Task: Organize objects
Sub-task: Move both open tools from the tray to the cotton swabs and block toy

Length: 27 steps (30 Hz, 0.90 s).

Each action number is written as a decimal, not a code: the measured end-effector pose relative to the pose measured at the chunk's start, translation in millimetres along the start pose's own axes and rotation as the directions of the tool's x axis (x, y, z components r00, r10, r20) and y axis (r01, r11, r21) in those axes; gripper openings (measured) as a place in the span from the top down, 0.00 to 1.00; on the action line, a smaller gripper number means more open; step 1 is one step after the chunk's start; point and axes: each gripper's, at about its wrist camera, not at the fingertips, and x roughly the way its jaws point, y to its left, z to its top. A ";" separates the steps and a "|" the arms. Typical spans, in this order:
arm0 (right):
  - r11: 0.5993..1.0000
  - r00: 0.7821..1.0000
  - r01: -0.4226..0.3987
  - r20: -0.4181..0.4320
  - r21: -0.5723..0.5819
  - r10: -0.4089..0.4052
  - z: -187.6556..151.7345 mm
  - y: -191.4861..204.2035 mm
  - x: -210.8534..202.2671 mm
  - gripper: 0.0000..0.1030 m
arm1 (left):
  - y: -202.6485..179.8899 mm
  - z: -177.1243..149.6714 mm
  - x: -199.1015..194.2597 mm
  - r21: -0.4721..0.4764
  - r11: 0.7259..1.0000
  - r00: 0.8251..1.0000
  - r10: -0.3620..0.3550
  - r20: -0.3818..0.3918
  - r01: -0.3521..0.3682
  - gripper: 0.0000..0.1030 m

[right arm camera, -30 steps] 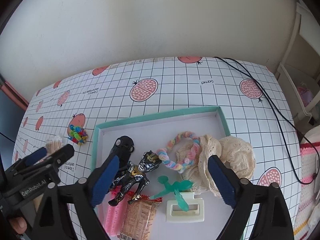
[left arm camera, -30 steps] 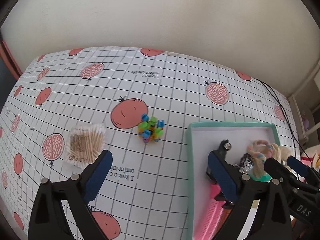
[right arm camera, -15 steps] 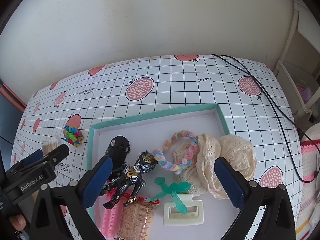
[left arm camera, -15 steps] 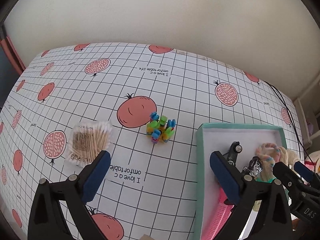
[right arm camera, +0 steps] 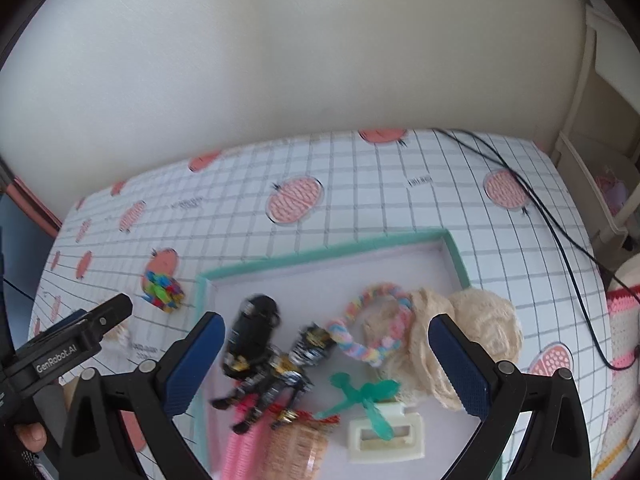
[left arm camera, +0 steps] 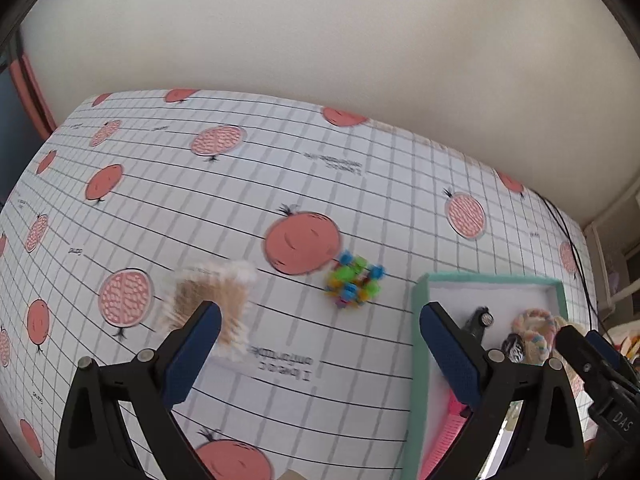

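Note:
A teal-rimmed white tray [right arm camera: 320, 258] holds a black toy car [right arm camera: 254, 324], a black-and-gold figure [right arm camera: 280, 372], a pastel braided ring [right arm camera: 378, 326], cream lace cloth [right arm camera: 476, 334], a green bow [right arm camera: 360, 394], a cream clip [right arm camera: 386, 436], a pink comb and a snack pack. The tray also shows in the left wrist view [left arm camera: 420, 360]. On the tablecloth lie a colourful block cluster [left arm camera: 354, 286] and a cotton swab pack [left arm camera: 210, 306]. My left gripper [left arm camera: 320, 356] is open and empty, above the cloth between them. My right gripper [right arm camera: 326, 364] is open and empty over the tray.
The table has a grid cloth with pomegranate prints [left arm camera: 300, 242]. A black cable [right arm camera: 560, 240] runs across its right side. A cream wall [left arm camera: 320, 40] stands behind. A pale shelf unit [right arm camera: 600, 160] stands to the right of the table.
My left gripper has moved left and forward; the swab pack and block cluster now sit closer and more central. My right gripper has pulled back slightly over the tray. Both stay open.

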 end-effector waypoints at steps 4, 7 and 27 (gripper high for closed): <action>0.999 0.998 -0.035 0.044 -0.040 0.036 4.7 23.9 -4.4 0.00 | 29.9 6.6 -3.0 -0.059 0.998 1.000 0.006 0.009 -0.005 0.03; 0.996 0.996 -0.057 0.064 -0.072 0.061 5.3 42.6 -4.9 0.00 | 51.5 11.0 -5.9 -0.096 0.995 1.000 0.019 0.014 -0.018 0.03; 0.960 0.984 -0.166 0.024 -0.226 0.176 -9.2 154.6 34.2 0.00 | 149.2 18.7 -17.8 -0.233 0.971 0.997 0.071 0.033 -0.061 0.03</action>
